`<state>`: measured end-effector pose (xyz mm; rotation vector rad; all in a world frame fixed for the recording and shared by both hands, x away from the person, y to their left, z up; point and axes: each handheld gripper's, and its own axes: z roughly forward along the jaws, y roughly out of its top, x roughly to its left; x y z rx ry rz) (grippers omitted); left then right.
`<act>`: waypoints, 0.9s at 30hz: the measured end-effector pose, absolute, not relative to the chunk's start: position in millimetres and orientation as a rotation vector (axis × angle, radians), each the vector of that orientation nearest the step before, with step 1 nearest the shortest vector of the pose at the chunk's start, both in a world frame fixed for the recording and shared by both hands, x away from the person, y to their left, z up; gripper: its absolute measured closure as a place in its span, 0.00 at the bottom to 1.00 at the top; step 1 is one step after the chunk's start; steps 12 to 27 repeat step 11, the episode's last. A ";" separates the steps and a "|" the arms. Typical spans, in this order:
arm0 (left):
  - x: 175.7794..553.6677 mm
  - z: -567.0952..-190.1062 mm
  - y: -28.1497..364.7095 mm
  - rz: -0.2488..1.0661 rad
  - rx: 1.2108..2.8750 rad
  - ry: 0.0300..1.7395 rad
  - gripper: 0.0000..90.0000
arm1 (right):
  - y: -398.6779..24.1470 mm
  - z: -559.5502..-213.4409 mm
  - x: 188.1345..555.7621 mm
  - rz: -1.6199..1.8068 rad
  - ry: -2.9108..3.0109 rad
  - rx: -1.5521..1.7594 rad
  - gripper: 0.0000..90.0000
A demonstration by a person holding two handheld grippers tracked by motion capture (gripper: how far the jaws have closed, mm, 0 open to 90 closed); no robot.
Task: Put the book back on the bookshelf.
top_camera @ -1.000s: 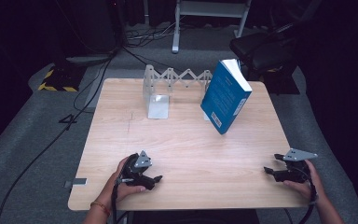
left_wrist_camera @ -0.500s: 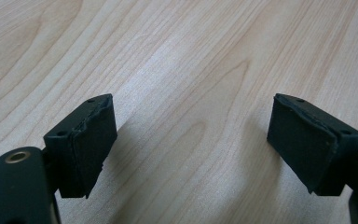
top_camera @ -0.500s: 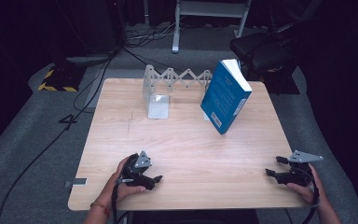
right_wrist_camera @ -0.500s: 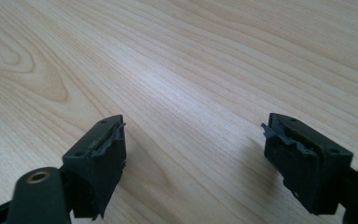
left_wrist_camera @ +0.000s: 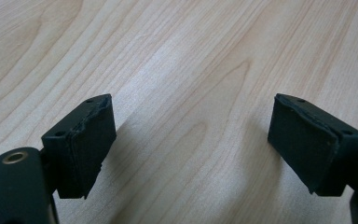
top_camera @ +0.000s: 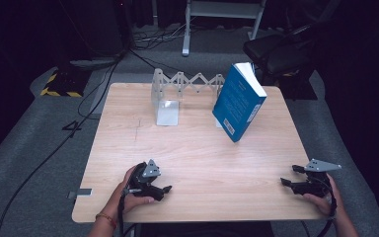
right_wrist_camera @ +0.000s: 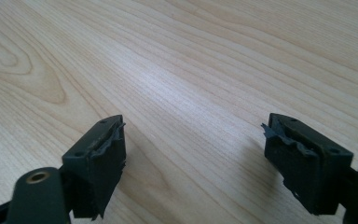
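Observation:
A blue book (top_camera: 238,102) stands tilted at the back right of the wooden table (top_camera: 197,148), leaning by a zigzag metal book rack (top_camera: 187,84). My left gripper (top_camera: 165,189) rests low on the table near the front left edge, its jaws open over bare wood (left_wrist_camera: 191,126). At the front right edge my right gripper (top_camera: 290,176) also lies low, with its jaws wide open and nothing between them (right_wrist_camera: 193,140). Both are far from the book.
A flat metal bookend plate (top_camera: 168,112) lies in front of the rack's left end. Dark floor with cables (top_camera: 94,98) surrounds the table, a black chair (top_camera: 281,49) stands behind the right corner, and a yellow-striped block (top_camera: 59,84) sits at the back left.

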<state>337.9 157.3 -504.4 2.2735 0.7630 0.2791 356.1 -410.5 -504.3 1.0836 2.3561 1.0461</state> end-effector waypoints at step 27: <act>339.4 -504.4 157.3 0.283 2.271 0.773 0.17 | -410.4 -504.4 356.5 1.040 2.354 1.088 0.22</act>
